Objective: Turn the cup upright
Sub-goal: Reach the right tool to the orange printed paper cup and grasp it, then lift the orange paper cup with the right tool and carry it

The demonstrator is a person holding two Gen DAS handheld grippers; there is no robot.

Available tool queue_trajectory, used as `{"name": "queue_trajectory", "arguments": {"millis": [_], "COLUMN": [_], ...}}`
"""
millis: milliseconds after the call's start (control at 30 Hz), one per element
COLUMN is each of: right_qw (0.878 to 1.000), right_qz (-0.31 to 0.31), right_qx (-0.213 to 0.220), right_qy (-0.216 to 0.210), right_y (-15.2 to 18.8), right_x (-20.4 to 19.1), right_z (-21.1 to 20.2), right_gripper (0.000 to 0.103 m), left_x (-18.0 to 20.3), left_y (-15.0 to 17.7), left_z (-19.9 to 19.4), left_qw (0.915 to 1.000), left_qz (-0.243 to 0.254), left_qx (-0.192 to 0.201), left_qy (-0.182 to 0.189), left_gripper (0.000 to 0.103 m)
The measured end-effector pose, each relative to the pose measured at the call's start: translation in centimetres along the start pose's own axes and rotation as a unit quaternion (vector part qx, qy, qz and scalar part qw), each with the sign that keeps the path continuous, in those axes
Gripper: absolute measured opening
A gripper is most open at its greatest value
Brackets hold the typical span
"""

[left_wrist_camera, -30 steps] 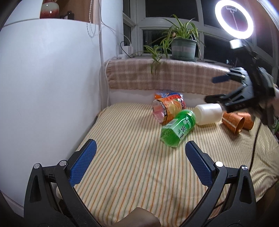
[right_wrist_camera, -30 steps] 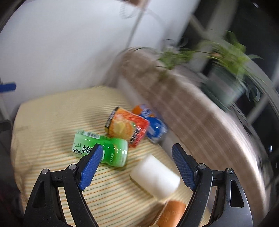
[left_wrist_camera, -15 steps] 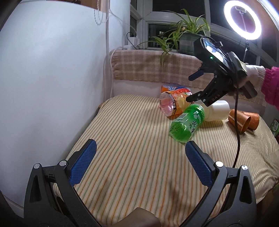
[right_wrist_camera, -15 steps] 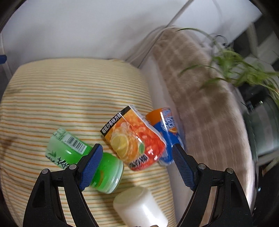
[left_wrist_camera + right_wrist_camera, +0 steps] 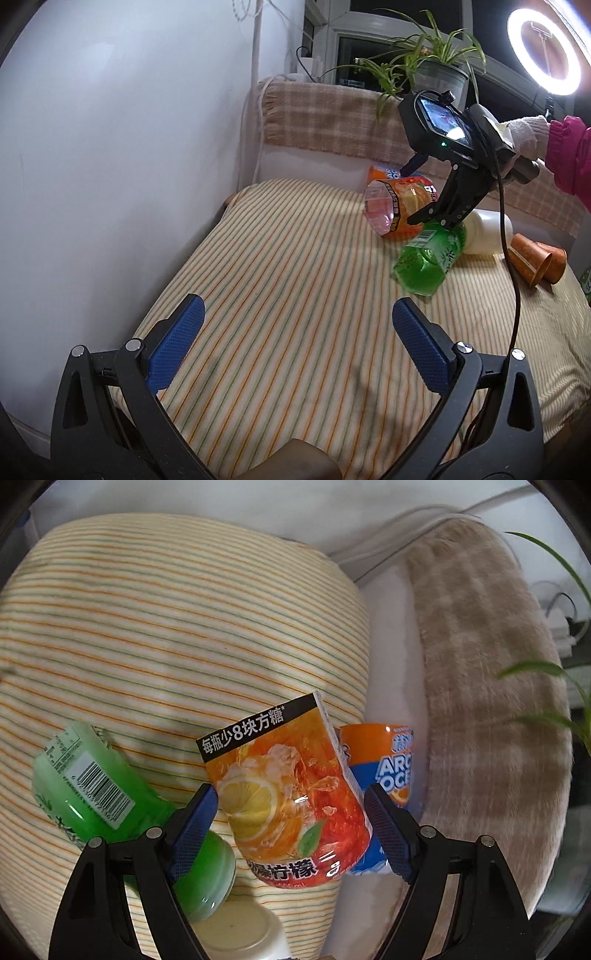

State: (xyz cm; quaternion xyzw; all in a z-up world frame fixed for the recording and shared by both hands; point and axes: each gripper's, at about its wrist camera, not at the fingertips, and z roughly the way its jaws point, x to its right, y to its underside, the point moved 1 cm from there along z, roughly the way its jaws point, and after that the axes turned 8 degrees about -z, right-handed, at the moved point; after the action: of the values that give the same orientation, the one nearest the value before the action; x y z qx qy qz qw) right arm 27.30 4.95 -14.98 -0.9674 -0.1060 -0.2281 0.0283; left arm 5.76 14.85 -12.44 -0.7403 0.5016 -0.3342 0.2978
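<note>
Right wrist view: right gripper (image 5: 290, 829) is hanging open around the fallen orange cup (image 5: 284, 805); no grasp yet, flip pending. Left gripper (image 5: 295, 345) is idling open, near.

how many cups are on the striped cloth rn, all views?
6, all on their sides: orange lemon-tea cup, blue-orange cup behind it, green cup, white cup, two brown paper cups far right. More may be hidden.

On striped tabletop (image 5: 280, 295): lemon-tea cup (image 5: 397, 208) on its side | soda cup (image 5: 384, 764) behind it | green bottle (image 5: 430, 258) in front | white jar (image 5: 487, 232) right of bottle | two nested cups (image 5: 535, 260) farthest right
</note>
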Motion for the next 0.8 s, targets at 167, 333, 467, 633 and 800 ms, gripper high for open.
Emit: {"name": "queue_trajectory", "arguments": {"millis": [167, 333, 467, 633, 800], "right_qw": [1.0, 1.0, 1.0, 0.999, 0.995], "right_qz": [-0.015, -0.007, 0.001, 0.03, 0.069], "right_qx": [-0.013, -0.01, -0.006, 0.022, 0.074], "right_qy": [-0.018, -0.028, -0.031, -0.021, -0.001], "right_y": [-1.3, -1.9, -1.9, -1.3, -1.0], "right_x": [0.8, 1.9, 2.0, 2.8, 3.7], "right_z": [1.6, 2.3, 2.5, 0.1, -4.0], "right_gripper": [0.081, 0.08, 0.079, 0.078, 0.078], "left_x": [-0.2, -0.4, -0.7, -0.6, -0.1], "left_y": [0.2, 0.4, 0.3, 0.2, 0.0], "left_z": [0.4, 0.7, 0.7, 0.2, -1.5], "left_qw": [1.0, 0.9999, 0.9998, 0.9999, 0.9998], "left_qz": [-0.007, -0.01, -0.01, -0.011, -0.004], "left_qx": [-0.004, -0.009, -0.008, -0.002, 0.012], "left_qy": [-0.002, -0.009, -0.013, -0.012, -0.014], "left_gripper": [0.103, 0.103, 0.103, 0.103, 0.103]}}
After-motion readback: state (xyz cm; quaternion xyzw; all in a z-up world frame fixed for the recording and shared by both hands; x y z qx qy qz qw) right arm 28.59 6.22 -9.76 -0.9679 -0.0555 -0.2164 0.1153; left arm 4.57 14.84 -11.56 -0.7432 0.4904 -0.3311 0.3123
